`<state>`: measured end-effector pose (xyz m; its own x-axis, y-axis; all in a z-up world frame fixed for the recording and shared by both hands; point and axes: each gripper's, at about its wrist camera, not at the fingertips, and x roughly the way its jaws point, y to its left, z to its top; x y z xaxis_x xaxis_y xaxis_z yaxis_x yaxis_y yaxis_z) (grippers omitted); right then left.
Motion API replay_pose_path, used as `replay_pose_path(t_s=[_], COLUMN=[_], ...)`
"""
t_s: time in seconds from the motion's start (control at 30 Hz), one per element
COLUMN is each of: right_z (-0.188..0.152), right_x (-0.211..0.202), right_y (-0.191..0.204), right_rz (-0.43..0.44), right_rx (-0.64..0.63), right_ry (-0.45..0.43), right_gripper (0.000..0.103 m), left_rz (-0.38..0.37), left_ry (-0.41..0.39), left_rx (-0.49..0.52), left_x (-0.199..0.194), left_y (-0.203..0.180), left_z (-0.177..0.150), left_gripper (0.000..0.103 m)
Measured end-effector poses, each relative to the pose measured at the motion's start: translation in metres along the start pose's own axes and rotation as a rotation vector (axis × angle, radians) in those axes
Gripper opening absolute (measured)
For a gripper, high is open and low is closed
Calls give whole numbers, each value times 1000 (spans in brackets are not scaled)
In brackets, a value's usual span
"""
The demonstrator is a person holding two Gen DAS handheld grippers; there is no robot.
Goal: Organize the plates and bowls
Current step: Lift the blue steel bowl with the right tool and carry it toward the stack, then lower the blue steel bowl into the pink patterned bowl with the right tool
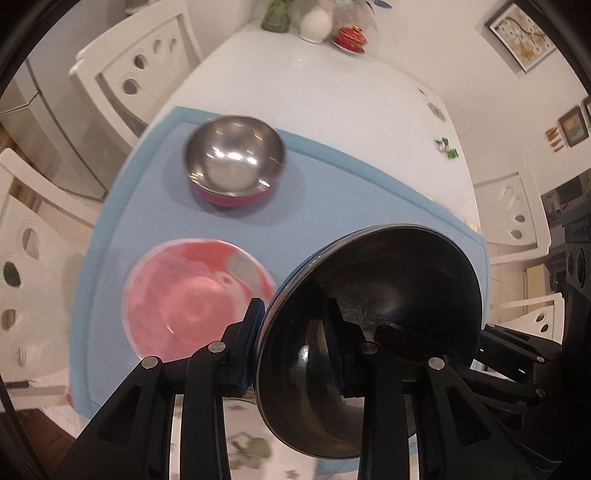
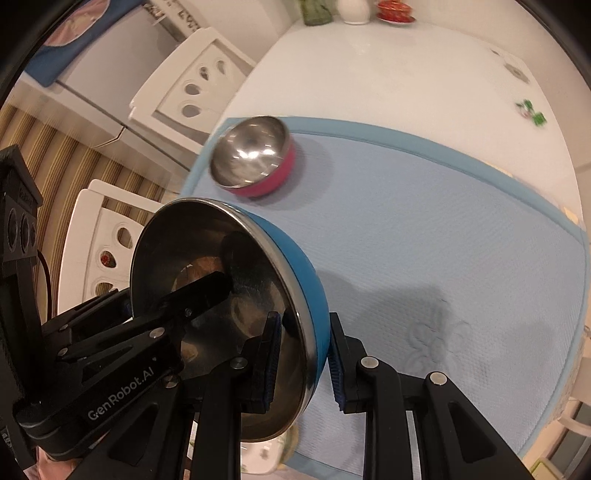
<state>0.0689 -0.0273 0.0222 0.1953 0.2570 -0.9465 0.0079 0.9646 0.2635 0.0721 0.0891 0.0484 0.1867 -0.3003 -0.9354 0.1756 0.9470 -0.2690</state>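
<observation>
Both grippers hold one steel bowl with a blue outside point(image 1: 388, 280) point(image 2: 299, 273), tilted on edge above the blue mat point(image 1: 332, 192) point(image 2: 443, 240). My left gripper point(image 1: 295, 343) is shut on its near rim, one pad inside and one outside. My right gripper point(image 2: 304, 358) is shut on the opposite rim in the same way. In the right wrist view a finger point(image 2: 207, 291) of the left gripper reaches into the bowl. A steel bowl with a pink outside point(image 1: 234, 158) point(image 2: 255, 155) stands upright on the mat's far left. A pink plate point(image 1: 192, 299) lies on the mat at the near left.
The mat lies on a white table point(image 1: 314, 85) point(image 2: 388, 74). White chairs point(image 1: 140, 70) point(image 2: 199, 85) stand along the left side. A white vase point(image 1: 314, 22), a red lidded dish point(image 1: 349, 38) and a green object point(image 1: 275, 16) sit at the table's far end. Small green bits point(image 1: 447, 147) lie at right.
</observation>
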Motion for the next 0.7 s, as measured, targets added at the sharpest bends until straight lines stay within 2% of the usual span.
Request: replay_pose_path(t_s=[0.37, 0.7], right_z=[23, 16], right_x=[42, 80], right_y=[70, 82], right_rz=[-19, -4], right_rx=[-38, 14], right_ry=[50, 120], right_gripper=[24, 24], left_rz=[-8, -1], left_ry=[30, 96], left_rx=[-15, 1], left_x=[1, 21], left_y=[82, 110], left_z=[17, 10], left_gripper=[30, 30])
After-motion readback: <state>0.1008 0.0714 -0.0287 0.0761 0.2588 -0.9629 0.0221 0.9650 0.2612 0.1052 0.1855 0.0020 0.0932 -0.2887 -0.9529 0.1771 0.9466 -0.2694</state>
